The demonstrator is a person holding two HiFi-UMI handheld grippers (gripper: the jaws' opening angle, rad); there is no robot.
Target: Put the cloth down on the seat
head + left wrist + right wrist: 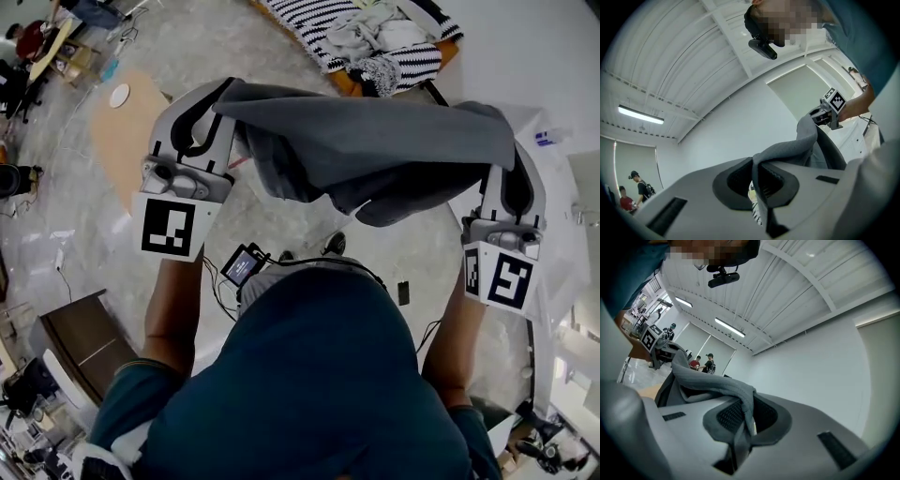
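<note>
Holds the grey cloth [375, 141] stretched in the air above the floor [202, 47], one end pinched tight between the fingers [780, 180] of the left gripper [220, 105] and the other in those of the right gripper [502, 167], likely to keep it spread flat for the seat.
</note>
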